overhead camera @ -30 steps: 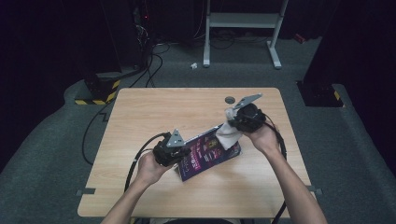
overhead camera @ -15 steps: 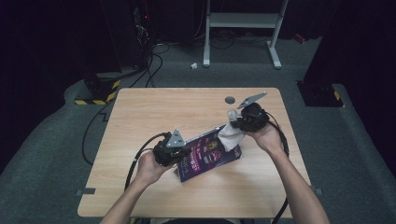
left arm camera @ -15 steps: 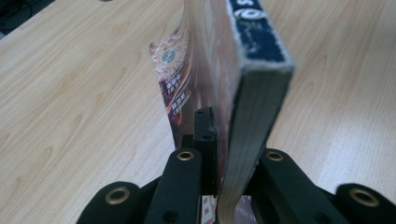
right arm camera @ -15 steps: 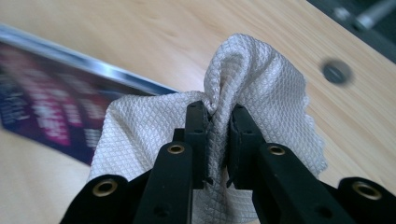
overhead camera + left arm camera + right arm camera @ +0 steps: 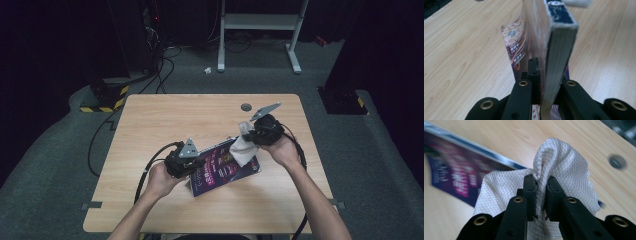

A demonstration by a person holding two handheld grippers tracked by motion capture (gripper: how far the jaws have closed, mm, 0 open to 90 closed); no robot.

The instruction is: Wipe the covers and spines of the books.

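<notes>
A book with a purple cover lies tilted on the wooden table, its left end raised. My left gripper is shut on that end; in the left gripper view my left gripper clamps the book and its pages edge-on. A white waffle-weave cloth rests on the cover's right part. My right gripper is shut on the cloth. In the right gripper view my right gripper pinches a bunched fold of the cloth above the book.
A round cable hole sits in the table near its far edge, just behind the right gripper, and shows blurred as the hole. Black cables trail off the table's left side. A white frame stands on the floor beyond.
The right gripper with the cloth has shifted slightly over the book's cover. The left gripper and the book have stayed where they were.
</notes>
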